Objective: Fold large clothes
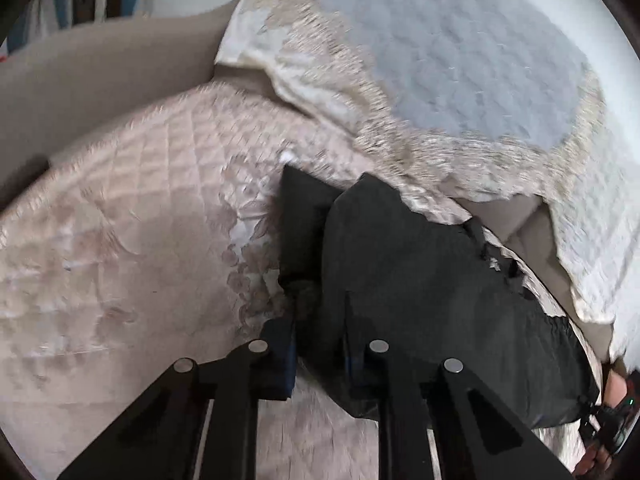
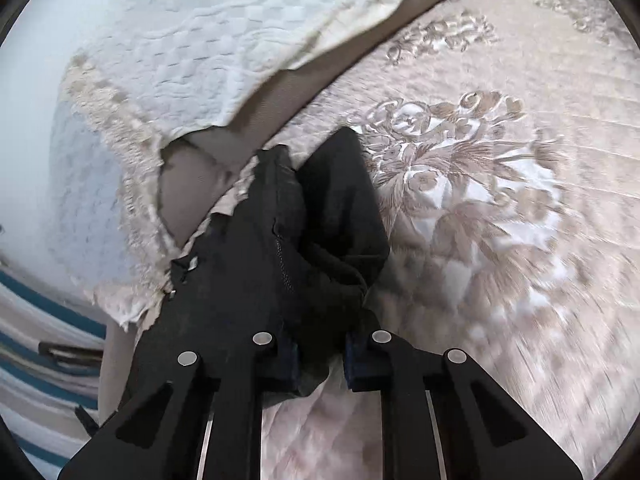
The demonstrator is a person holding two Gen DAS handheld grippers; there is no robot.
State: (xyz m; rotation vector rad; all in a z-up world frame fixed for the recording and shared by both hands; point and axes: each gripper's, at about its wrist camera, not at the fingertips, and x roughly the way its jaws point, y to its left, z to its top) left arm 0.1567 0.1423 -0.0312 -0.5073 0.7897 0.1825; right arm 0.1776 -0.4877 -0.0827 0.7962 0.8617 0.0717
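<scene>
1. My left gripper [image 1: 320,344] sat nearest the left wrist lens, its jaws narrowed on a fold of the black garment [image 1: 404,264]; cloth filled the gap between the pads.
2. My right gripper [image 2: 322,354] was likewise clamped on a thin edge of the black garment [image 2: 280,248], with fabric bunched between the pads.
3. The garment lay crumpled on the bed, on the quilted beige bedspread [image 1: 132,220], stretching from the left gripper towards the lower right of that view.
4. Right wrist view: a zip line ran down the garment's middle fold; embroidered flowers [image 2: 460,184] lay just beside it on the bedspread [image 2: 560,100].
5. A white textured pillow [image 1: 460,72] with a fringed edge lay past the garment, the garment's far edge close under it.
6. Both views were motion-blurred at the edges.
</scene>
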